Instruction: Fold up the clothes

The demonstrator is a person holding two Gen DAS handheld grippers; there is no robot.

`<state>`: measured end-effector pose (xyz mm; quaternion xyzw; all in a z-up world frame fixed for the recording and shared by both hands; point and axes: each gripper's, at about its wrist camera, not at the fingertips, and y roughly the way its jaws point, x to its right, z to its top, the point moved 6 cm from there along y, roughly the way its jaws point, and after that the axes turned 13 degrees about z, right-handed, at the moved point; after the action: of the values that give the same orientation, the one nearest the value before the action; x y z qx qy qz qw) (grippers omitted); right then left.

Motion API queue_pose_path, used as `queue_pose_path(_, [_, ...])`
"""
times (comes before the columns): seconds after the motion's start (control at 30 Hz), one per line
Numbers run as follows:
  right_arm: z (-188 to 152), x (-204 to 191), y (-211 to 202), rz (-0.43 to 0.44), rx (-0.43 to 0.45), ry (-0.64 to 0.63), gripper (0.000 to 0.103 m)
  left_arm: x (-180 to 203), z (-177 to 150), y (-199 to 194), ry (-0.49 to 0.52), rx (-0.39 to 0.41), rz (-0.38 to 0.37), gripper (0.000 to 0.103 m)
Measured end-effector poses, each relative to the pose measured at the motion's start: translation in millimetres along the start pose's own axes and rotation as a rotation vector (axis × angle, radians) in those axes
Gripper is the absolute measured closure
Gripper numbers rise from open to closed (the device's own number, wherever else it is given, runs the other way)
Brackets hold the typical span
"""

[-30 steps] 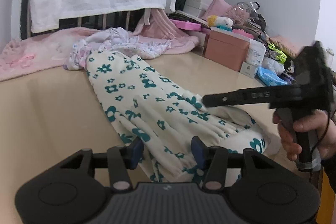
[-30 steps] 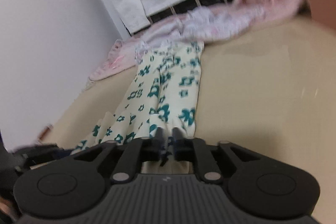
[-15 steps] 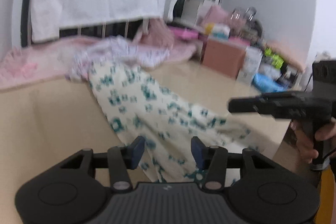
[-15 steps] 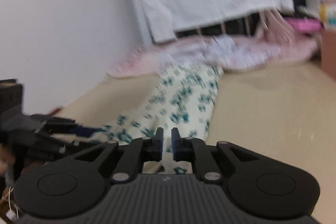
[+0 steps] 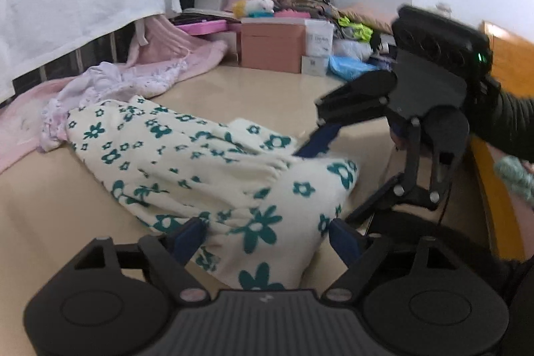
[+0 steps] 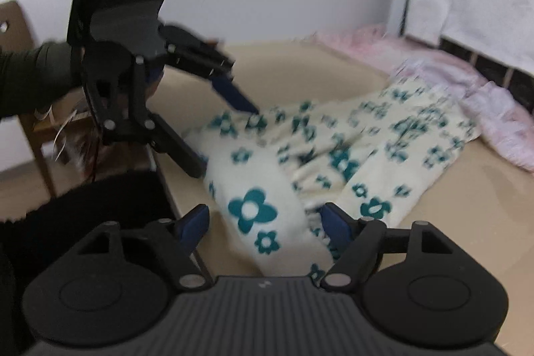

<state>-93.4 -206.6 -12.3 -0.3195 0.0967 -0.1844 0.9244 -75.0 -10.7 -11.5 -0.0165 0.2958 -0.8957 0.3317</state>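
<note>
Floral garment between our two spread grippers

We see the floral garment [image 5: 207,169] on the tabletop [image 5: 50,209]; its near end (bunched) sits between the left gripper [image 5: 267,239] fingers, and the right gripper [image 6: 263,226] also gapes around it.

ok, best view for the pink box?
Left wrist view: the pink box sits sharp and unblocked at the back, among other clutter. Right wrist view doesn't show it; it faces the wall and garment.
</note>
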Motion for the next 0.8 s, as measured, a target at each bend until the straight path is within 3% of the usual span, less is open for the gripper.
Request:
queue_pose_path(0.2, [2.7,10.3,2.8,0.037,-0.011,0.027,0.049,21.4,-9.0,-11.2,0.084,0.045,0.039,0.014])
queue_pose_path(0.27, [3.8,10.9,-0.3,0.067,-0.018,0.046,0.063,28.5,-11.9,-15.0,0.112,0.06,0.052,0.016])
queue_pose_path(0.4, [0.9,8.1,-12.2,0.193,0.008,0.142,0.069,42.8,-17.8,-22.6,0.168,0.09,0.077,0.017])
queue_pose_path(0.57, [-11.0,6.6,-31.4,0.401,0.046,0.326,0.073,67.0,-35.1,-40.0,0.339,0.179,0.176,0.018])
queue_pose_path(0.6, [-13.1,5.8,-33.7,0.437,0.046,0.349,0.073,69.6,-36.9,-40.6,0.358,0.194,0.184,0.021])
queue_pose_path(0.7, [-12.8,4.6,-39.8,0.579,0.067,0.449,0.073,69.1,-31.9,-36.3,0.321,0.205,0.17,0.04])
queue_pose_path(0.73, [-11.1,4.9,-42.4,0.623,0.08,0.485,0.073,67.0,-29.5,-34.5,0.295,0.2,0.157,0.051])
queue_pose_path(0.77, [-9.1,5.6,-44.6,0.637,0.089,0.5,0.073,62.3,-26.8,-32.5,0.252,0.185,0.133,0.067])
queue_pose_path(0.8, [-7.0,6.3,-46.8,0.633,0.094,0.504,0.073,57.7,-24.1,-30.6,0.21,0.169,0.109,0.073])
